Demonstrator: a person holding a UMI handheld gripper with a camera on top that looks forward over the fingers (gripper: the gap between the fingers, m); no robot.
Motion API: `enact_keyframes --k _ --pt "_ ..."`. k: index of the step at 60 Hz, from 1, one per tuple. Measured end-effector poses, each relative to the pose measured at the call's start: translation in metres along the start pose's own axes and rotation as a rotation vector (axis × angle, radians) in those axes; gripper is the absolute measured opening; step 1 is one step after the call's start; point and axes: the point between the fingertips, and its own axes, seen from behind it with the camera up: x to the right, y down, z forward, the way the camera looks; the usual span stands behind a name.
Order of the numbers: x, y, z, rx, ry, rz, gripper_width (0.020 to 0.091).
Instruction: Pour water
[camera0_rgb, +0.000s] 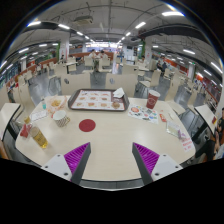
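Gripper (110, 160) held level above table (110, 140), lower centre of frame; fingers spread apart, nothing between. Red coaster (87, 125) ahead.

Surface (110, 150) fills frame centre. Tray (97, 99) at its far side, upper centre; cup (152, 99) to the right of it. Round coaster (87, 125) in front of tray. Bottle (37, 135) at mid-left. Claw (110, 160) at bottom centre, fingers apart w/ nothing between.
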Motion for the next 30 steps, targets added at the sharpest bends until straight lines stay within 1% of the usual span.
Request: enact_keyframes --k 3,14,16,24,30 --pt "-0.006 -0.002 -0.004 -0.001 0.013 0.0 0.0852" --pt "-0.033 0.015 -0.02 -0.004 0.04 -0.004 0.0852" --pt "-0.037 0.02 -0.011 -0.006 0.041 -0.005 0.0854" --pt "-0.092 0.045 -0.019 -0.009 0.007 0.014 0.0857" --pt "-0.145 0.063 -0.022 -0.028 -0.035 0.037 0.0854"
